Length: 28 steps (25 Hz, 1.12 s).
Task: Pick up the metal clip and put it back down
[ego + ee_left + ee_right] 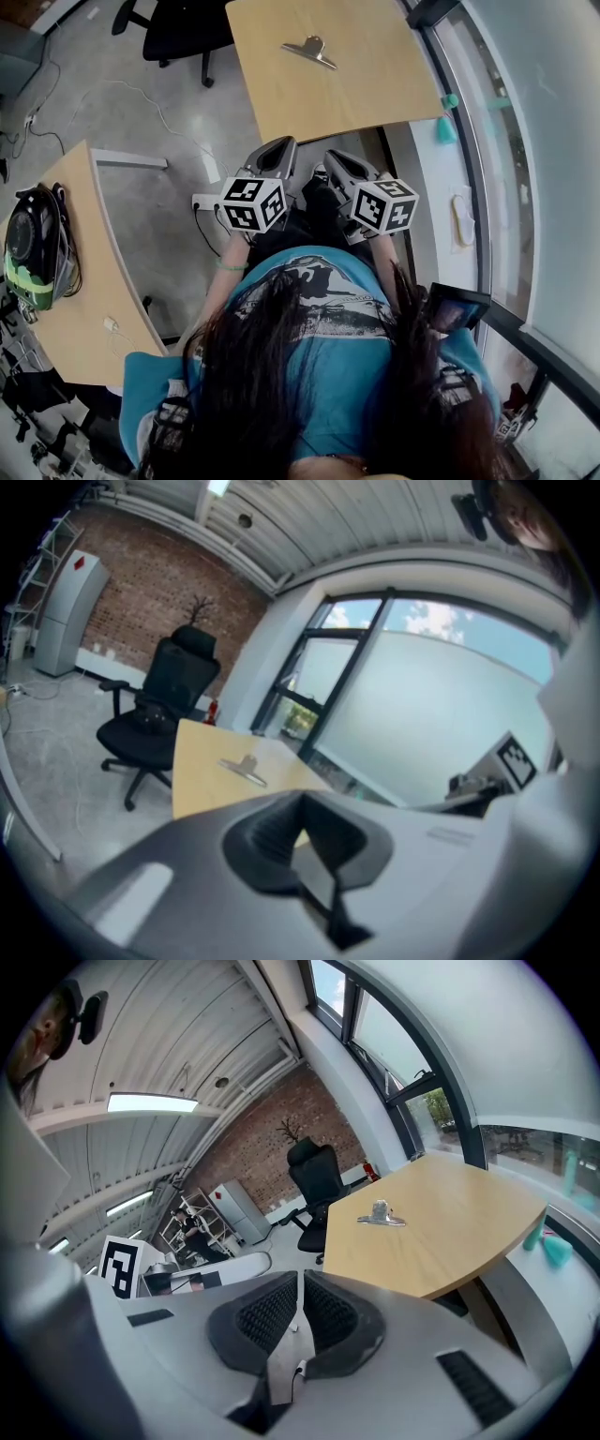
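Table (375,94) of pale wood stands ahead of the person, with a black office chair (178,28) on the floor off its far left corner and a second desk (94,281) well apart at the left. Left gripper (281,150) and right gripper (336,161) hang side by side just short of the table's near edge, each with its jaws closed together and nothing between them. Metal clip (310,52) lies on the table top toward the far edge, well apart from both grippers and touched by neither.
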Each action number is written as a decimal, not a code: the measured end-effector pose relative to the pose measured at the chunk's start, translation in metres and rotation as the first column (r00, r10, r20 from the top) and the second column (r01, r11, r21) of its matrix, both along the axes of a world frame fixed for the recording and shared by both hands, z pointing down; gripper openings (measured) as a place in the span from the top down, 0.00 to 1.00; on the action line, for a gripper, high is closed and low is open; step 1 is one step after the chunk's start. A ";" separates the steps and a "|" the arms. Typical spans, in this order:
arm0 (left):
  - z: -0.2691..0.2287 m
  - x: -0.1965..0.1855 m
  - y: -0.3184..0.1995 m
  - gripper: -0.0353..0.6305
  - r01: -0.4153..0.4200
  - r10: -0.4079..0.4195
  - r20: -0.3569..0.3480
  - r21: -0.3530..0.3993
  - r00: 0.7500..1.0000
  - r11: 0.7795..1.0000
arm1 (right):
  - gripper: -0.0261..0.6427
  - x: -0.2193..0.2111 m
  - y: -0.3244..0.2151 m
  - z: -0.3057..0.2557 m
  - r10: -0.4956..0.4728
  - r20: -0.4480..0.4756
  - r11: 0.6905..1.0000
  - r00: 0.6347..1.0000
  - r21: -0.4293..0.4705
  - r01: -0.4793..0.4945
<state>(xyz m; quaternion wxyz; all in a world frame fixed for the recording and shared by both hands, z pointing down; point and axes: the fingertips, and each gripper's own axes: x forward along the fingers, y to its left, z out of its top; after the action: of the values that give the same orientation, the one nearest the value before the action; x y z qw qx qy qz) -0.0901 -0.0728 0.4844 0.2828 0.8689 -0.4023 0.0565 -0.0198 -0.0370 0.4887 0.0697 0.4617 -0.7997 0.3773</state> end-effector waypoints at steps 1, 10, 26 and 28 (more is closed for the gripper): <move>0.002 0.001 -0.003 0.94 0.001 -0.001 0.003 -0.004 1.000 1.000 | 0.92 0.003 -0.005 0.002 0.001 0.001 1.000 1.000 -0.005 -0.001; 0.010 -0.001 -0.080 0.94 0.101 -0.101 0.014 -0.014 0.995 0.995 | 0.92 0.017 -0.093 0.007 -0.055 -0.003 0.998 0.998 -0.003 0.055; 0.022 0.040 -0.218 0.94 0.213 -0.210 0.053 -0.061 0.976 0.975 | 0.91 0.061 -0.286 0.055 -0.297 -0.151 0.954 0.943 -0.013 0.299; 0.023 0.037 -0.225 0.94 0.227 -0.223 0.067 -0.062 0.973 0.972 | 0.91 0.061 -0.313 0.072 -0.333 -0.191 0.942 0.923 -0.024 0.335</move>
<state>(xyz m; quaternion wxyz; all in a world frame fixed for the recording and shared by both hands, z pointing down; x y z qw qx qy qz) -0.0528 -0.2981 0.5074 0.3050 0.8054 -0.5041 0.0639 0.0411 -0.3498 0.5602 0.2076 0.3534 -0.8578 0.3102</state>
